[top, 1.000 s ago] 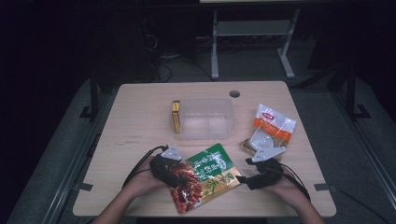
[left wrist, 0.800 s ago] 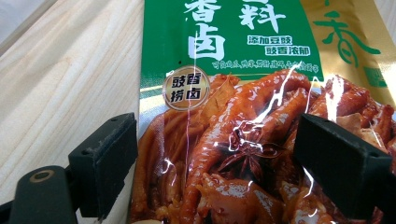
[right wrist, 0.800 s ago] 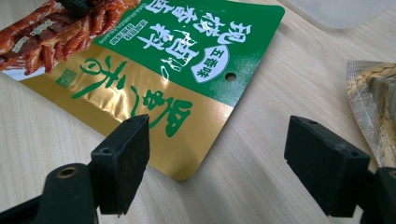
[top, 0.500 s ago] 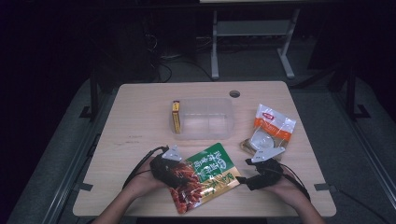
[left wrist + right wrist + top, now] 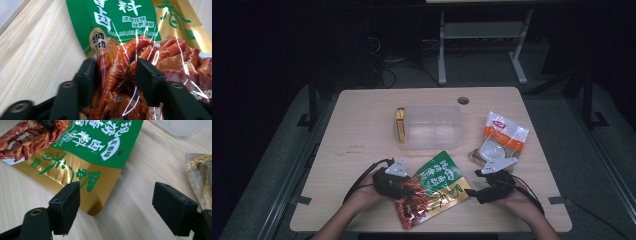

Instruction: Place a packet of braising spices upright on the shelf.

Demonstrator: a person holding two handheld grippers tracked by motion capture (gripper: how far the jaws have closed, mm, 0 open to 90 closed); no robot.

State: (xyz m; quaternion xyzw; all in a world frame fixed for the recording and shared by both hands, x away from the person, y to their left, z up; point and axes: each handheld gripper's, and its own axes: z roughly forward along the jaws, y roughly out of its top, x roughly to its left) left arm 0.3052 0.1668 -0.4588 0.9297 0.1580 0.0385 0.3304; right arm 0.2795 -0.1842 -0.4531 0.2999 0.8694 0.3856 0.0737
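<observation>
A green, gold and red snack bag [image 5: 434, 186] printed with braised chicken feet lies flat at the table's near middle. My left gripper [image 5: 406, 187] is over its red left end. In the left gripper view the jaws [image 5: 116, 75] press in on the bag [image 5: 125, 22] from both sides, and the foil bulges between them. My right gripper [image 5: 473, 192] sits just right of the bag's gold corner. In the right gripper view it [image 5: 120, 205] stands wide open over bare wood, its left jaw beside the gold corner of the bag [image 5: 82, 157], not touching it.
A clear plastic box [image 5: 452, 142] stands behind the bag, with a yellow packet [image 5: 400, 125] at its left end. A white-and-orange packet [image 5: 506, 134] and a silver pouch [image 5: 482, 156] lie at the right. The pouch [image 5: 200, 175] is beside my right gripper's jaw.
The snack bag has shifted and turned slightly under my left gripper. The right gripper has stayed almost where it was.
</observation>
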